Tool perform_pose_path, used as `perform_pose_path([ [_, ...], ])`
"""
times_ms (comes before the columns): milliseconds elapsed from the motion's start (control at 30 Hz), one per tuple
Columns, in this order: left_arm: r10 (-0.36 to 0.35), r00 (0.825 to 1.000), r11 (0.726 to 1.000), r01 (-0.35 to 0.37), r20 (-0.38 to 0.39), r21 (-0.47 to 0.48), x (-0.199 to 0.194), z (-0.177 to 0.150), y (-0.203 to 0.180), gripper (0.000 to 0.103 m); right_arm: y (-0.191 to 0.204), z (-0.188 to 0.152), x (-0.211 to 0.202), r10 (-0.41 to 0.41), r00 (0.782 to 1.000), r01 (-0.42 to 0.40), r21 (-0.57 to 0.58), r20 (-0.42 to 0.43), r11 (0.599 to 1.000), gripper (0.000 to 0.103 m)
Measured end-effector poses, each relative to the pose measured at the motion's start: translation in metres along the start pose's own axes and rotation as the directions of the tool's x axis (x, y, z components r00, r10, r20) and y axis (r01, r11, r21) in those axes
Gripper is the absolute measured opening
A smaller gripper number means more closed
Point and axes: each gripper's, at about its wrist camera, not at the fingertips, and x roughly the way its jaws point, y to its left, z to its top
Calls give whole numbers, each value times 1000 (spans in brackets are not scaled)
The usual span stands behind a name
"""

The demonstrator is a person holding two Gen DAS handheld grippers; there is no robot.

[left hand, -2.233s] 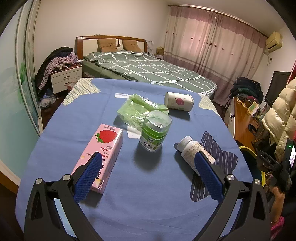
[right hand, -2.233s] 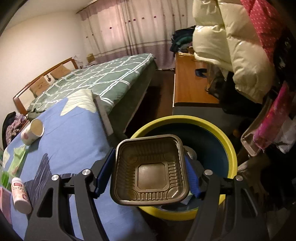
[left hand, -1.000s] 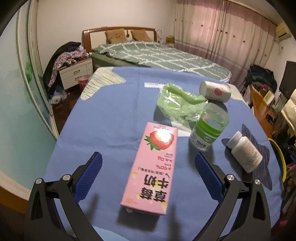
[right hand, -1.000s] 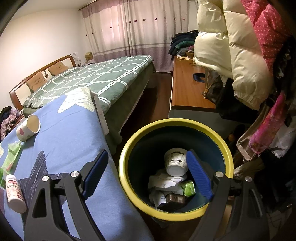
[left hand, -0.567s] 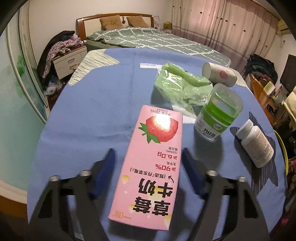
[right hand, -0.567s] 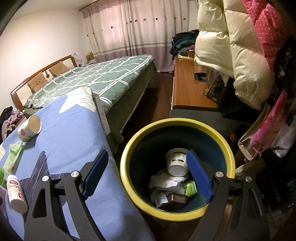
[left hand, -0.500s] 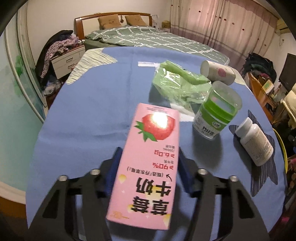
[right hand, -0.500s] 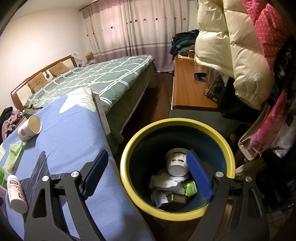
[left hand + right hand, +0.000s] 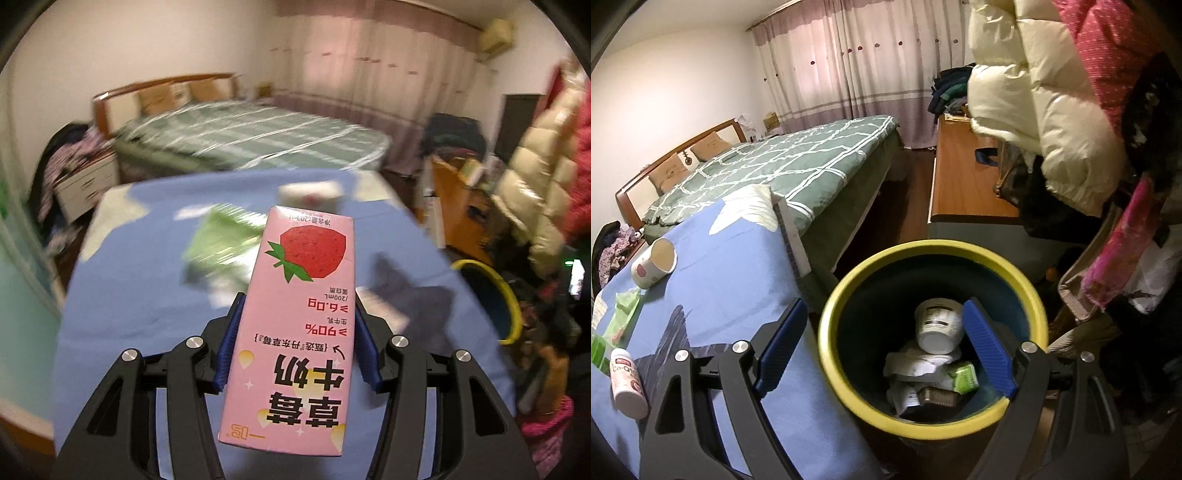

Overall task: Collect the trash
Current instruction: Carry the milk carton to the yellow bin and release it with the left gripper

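Note:
My left gripper [image 9: 297, 347] is shut on a pink strawberry milk carton [image 9: 301, 280], its blue pads pressing both long sides, and holds it lifted above the blue-covered table [image 9: 140, 295]. Behind the carton lie a blurred green plastic bag [image 9: 221, 236] and a tipped paper cup [image 9: 310, 194]. My right gripper [image 9: 882, 350] hangs open and empty over the yellow-rimmed bin [image 9: 849, 280], which holds a white tub [image 9: 938, 325] and other trash. The same bin [image 9: 511, 295] shows at the right of the left wrist view. A white pill bottle [image 9: 626, 380] and the paper cup [image 9: 653, 264] lie on the table.
A bed with a green quilt [image 9: 783, 162] stands beyond the table. A wooden desk [image 9: 964, 177] and hanging puffer coats [image 9: 1045, 110] crowd the bin's far side. A nightstand [image 9: 88, 184] with clothes on it sits at the left.
My left gripper closed on the milk carton and lifted it off the table while swinging right towards the bin. The right gripper stayed open over the bin.

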Motion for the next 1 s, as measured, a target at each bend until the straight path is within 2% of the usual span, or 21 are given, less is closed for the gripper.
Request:
perform_pose_path([
  [167, -131, 991, 986, 132, -14, 104, 23, 29, -79, 53, -28, 0, -13, -5, 1000, 5, 17, 13, 1000, 82],
  [300, -230, 970, 957, 240, -78, 161, 53, 41, -148, 53, -54, 3, -27, -30, 999, 29, 37, 38, 999, 82],
  [400, -289, 947, 929, 312, -138, 199, 86, 48, -204, 53, -72, 6, -34, -46, 997, 42, 60, 57, 997, 82],
  [600, -325, 915, 890, 382, -238, 250, 145, 44, -289, 54, -103, 8, -43, -65, 995, 56, 108, 79, 993, 82],
  [800, -300, 910, 887, 377, -287, 266, 188, 37, -328, 55, -118, 7, -42, -78, 995, 69, 123, 68, 990, 82],
  [833, -299, 908, 887, 378, -293, 266, 195, 36, -334, 60, -118, 7, -42, -78, 995, 69, 125, 66, 990, 82],
  [867, -292, 911, 889, 371, -291, 269, 196, 37, -335, 81, -119, 6, -41, -78, 995, 70, 126, 62, 990, 82],
  [900, -278, 920, 896, 352, -276, 272, 197, 38, -336, 94, -119, 5, -41, -78, 995, 70, 125, 60, 990, 82],
  [1000, -278, 931, 903, 337, -236, 266, 186, 40, -326, 94, -112, 3, -37, -67, 997, 61, 116, 47, 991, 82],
])
